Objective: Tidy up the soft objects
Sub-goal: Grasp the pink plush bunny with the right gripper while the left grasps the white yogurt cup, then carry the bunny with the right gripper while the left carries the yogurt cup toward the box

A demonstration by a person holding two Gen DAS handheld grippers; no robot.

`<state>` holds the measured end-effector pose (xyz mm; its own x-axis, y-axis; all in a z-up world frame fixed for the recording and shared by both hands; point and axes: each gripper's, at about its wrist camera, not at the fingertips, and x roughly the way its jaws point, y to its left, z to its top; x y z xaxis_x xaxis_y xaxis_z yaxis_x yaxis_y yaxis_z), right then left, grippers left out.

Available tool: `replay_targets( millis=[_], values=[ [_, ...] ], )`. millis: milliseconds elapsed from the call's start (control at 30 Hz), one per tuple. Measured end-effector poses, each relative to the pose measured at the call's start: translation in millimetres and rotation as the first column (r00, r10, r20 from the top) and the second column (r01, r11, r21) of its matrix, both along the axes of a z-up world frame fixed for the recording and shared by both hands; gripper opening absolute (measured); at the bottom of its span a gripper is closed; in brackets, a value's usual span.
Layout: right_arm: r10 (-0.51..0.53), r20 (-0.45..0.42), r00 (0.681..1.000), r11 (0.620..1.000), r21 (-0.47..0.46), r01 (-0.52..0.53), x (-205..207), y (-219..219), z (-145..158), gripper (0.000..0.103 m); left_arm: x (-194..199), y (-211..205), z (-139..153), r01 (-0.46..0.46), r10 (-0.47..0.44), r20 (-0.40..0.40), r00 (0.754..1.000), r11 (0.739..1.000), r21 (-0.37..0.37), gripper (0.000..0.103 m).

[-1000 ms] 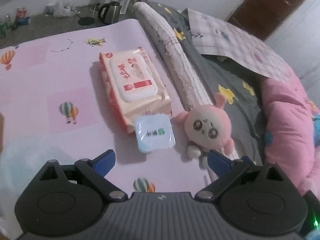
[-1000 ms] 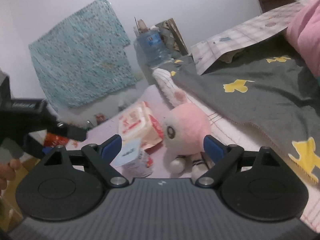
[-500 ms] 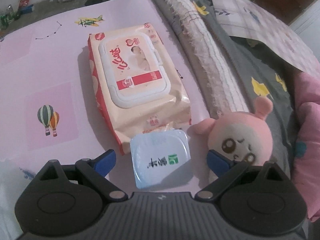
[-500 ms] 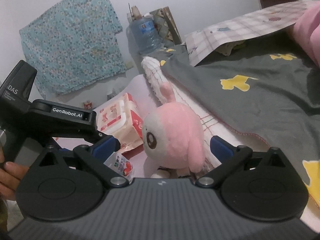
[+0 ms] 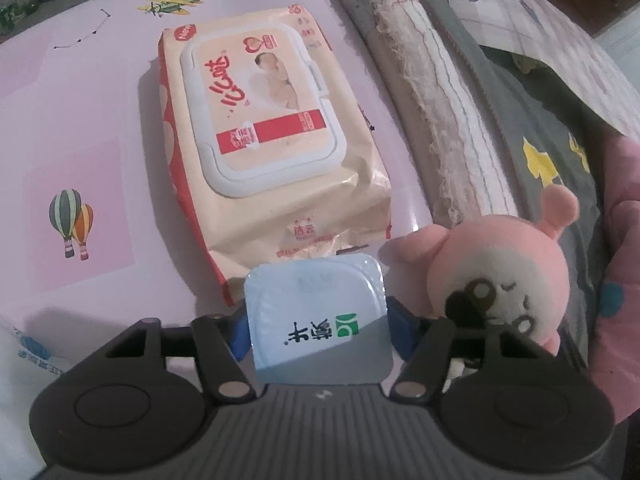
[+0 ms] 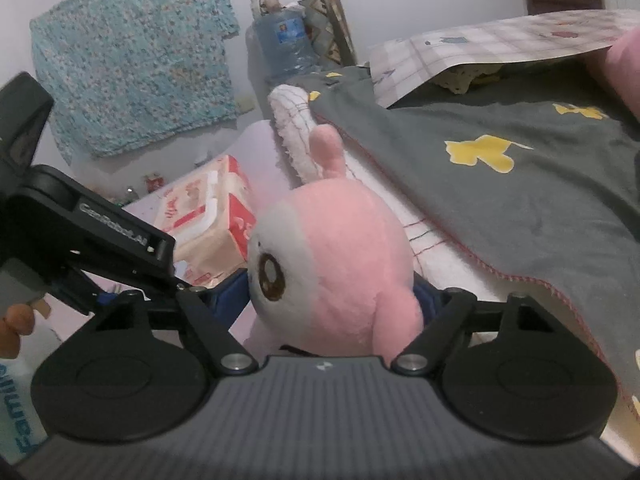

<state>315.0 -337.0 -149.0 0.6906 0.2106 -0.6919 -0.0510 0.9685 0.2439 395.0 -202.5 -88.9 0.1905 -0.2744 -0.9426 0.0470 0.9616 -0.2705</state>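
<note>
A small cup with a pale blue foil lid (image 5: 318, 316) sits on the pink table, and my left gripper (image 5: 320, 326) has its blue pads closed against the cup's two sides. A pink plush toy (image 5: 498, 284) stands just right of it. In the right wrist view my right gripper (image 6: 334, 298) is closed around the plush toy (image 6: 332, 264), which fills the gap between the fingers. A peach wet-wipes pack (image 5: 264, 128) lies flat beyond the cup and also shows in the right wrist view (image 6: 208, 220).
The pink table sheet (image 5: 80, 128) has balloon prints. A rolled white blanket (image 5: 440, 92) and grey bedding (image 6: 500, 184) run along the table's right edge. The left gripper's body (image 6: 80, 236) is beside the plush. A water jug (image 6: 284, 40) stands by the wall.
Both grippers moved forward and closed: the left one onto the blue-lidded cup, the right one onto the pink plush toy.
</note>
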Motion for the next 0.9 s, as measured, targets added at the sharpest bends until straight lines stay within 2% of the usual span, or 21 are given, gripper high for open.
replay_targets(
  millis=[133,333,467,600,733,900],
  values=[
    [-0.006,0.006,1.000,1.000,0.024,0.006,-9,-6,2,0.076,-1,1,-1,-0.010,0.010,0.011,1.000,1.000,-0.008,0.065],
    [-0.055,0.007,0.998,0.992,0.117,0.054,-31,-23,9,0.075,-10,5,3,-0.001,0.001,0.023,1.000,1.000,-0.010,0.064],
    [-0.081,0.009,0.997,0.982,0.170,0.078,-53,-31,17,0.075,-17,7,10,0.008,-0.008,0.021,1.000,0.999,-0.042,0.064],
    [-0.094,0.019,0.995,0.976,0.198,0.089,-75,-35,27,0.075,-30,9,27,0.031,-0.027,0.049,0.998,0.997,-0.068,0.064],
    [-0.104,0.038,0.994,0.967,0.238,0.092,-99,-37,43,0.075,-46,19,42,0.015,-0.010,0.049,0.999,0.995,-0.103,0.064],
    [-0.087,0.070,0.994,0.951,0.302,0.062,-131,-34,68,0.075,-77,43,76,0.009,0.006,0.093,0.996,0.988,-0.155,0.064]
  ],
)
